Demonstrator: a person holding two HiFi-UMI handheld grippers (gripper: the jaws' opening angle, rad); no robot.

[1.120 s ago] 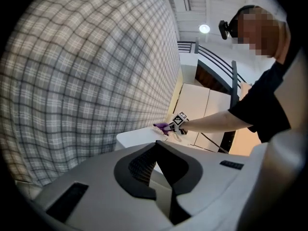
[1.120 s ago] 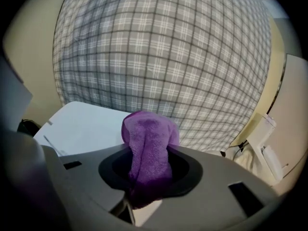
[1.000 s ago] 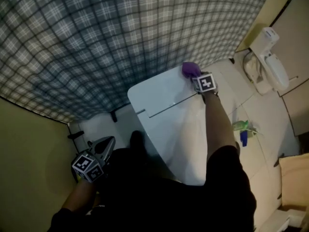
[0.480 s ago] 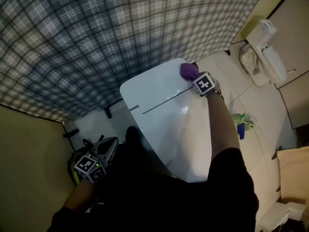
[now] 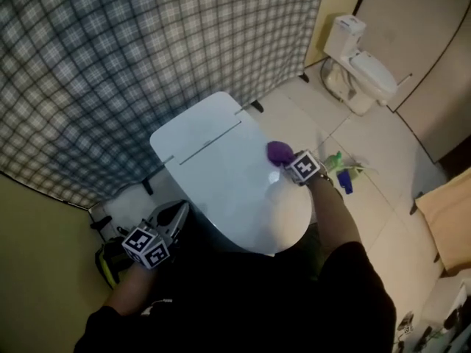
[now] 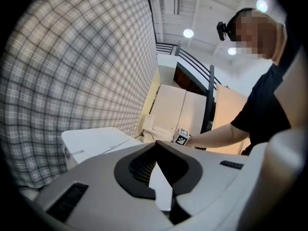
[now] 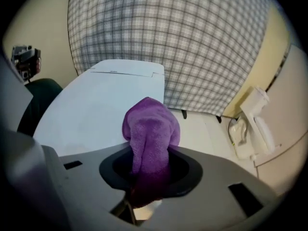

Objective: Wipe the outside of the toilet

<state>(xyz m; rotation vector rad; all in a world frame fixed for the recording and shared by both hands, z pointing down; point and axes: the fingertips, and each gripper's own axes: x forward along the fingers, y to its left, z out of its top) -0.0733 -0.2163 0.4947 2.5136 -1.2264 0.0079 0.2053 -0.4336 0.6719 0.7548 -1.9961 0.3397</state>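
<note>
The white toilet [image 5: 221, 164] stands with its lid down in the middle of the head view. My right gripper [image 5: 285, 158] is shut on a purple cloth [image 5: 277, 151], which rests against the right side of the lid. The right gripper view has the cloth [image 7: 150, 131] bunched up out of the jaws of the right gripper [image 7: 149, 158], with the lid [image 7: 91, 105] beyond it. My left gripper [image 5: 175, 213] hangs low at the toilet's left side, apart from it. Its jaws [image 6: 156, 146] meet and hold nothing. The tank [image 6: 94, 141] shows ahead of it.
A plaid curtain [image 5: 110, 50] hangs behind the toilet. A second white toilet [image 5: 360, 65] stands at the back right by beige partitions. A green spray bottle [image 5: 340, 165] lies on the tiled floor [image 5: 383, 160] to the right. A dark and yellow object [image 5: 109, 259] sits at the lower left.
My right gripper has slid the purple cloth from the tank's far right corner forward along the lid's right side. The left gripper has stayed low at the left.
</note>
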